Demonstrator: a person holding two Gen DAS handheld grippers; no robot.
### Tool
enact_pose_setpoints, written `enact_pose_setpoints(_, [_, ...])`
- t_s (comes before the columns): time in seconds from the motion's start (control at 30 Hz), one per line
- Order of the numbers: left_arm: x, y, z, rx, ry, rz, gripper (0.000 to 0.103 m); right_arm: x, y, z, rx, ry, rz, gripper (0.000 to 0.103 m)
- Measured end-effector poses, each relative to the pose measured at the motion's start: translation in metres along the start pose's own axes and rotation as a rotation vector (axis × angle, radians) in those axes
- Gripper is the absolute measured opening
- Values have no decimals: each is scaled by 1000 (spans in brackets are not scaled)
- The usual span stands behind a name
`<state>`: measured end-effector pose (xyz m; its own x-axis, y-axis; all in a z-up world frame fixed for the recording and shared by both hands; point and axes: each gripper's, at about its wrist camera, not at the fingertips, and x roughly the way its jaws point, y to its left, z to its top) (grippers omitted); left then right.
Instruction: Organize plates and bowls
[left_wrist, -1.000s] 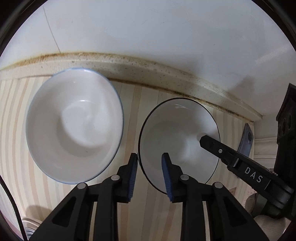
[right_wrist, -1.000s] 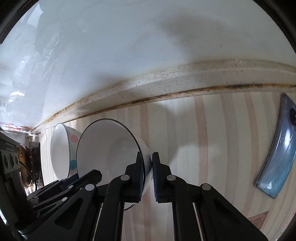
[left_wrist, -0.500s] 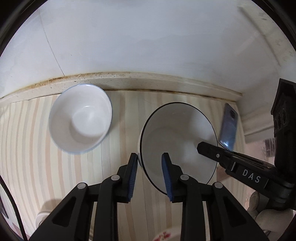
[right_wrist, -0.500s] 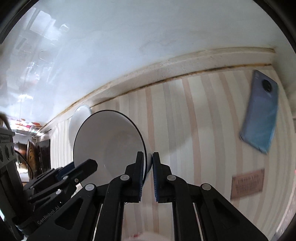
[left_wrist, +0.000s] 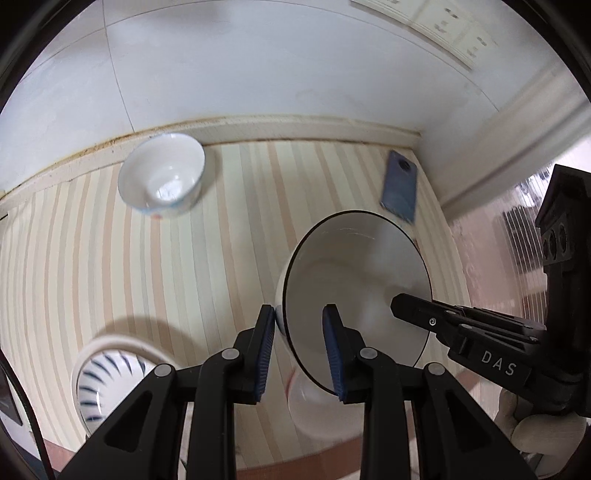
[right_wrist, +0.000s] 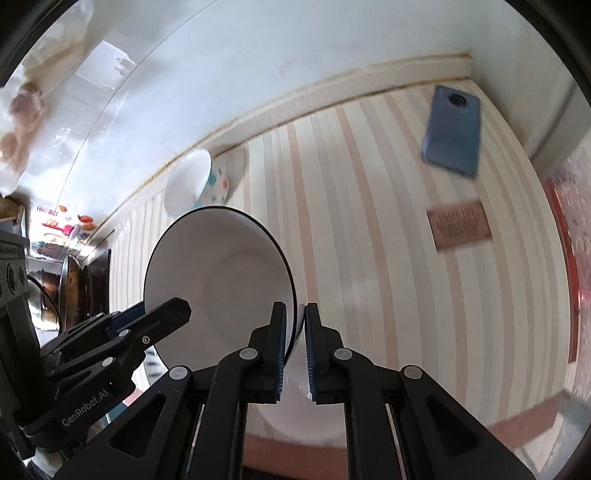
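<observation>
A white bowl with a black rim hangs tilted above the striped counter. My left gripper is shut on its left wall, one pad outside and one inside. On the bowl's right rim sits my right gripper, clamped there. In the right wrist view the same bowl fills the centre, with the right gripper shut on its rim and the left gripper at its other side. A white bowl with coloured dots stands by the back wall.
A blue-striped bowl sits at the lower left. Part of a white dish shows beneath the held bowl. A blue phone lies in the back right corner, with a brown card nearer.
Both grippers have pulled up and back from the wall with the black-rimmed bowl in them. The dotted bowl stays behind and looks smaller. The striped bowl has come into view.
</observation>
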<state>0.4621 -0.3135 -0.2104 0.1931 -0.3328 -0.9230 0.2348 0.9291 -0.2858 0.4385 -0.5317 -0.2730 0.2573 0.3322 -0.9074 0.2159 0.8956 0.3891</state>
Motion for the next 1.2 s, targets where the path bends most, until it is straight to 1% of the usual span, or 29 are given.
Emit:
enact_pose_setpoints(0.17, [-1,-12,-28,34,35,-8,24,-1,-9,-38,16,20,-15,11])
enact_pose_setpoints(0.3, [7,-21,-44,63,73,-8,24,3,-18,-59,28,35,-34,11])
enact_pose_setpoints(0.43, [20,-26,-59,89,111,1,24,10,-28,-69,48,49,-41,12])
enact_pose_setpoints(0.57, [35,-29,-69,106,146,17,24,20,-34,-71,56,71,-52,12])
enact_pose_setpoints(0.77, [50,-29,-76,114,180,39,24,33,-38,-72,58,95,-55,12])
enact_pose_setpoints(1.2, [61,-30,-80,135,186,95,24,50,-36,-71,49,133,-68,13])
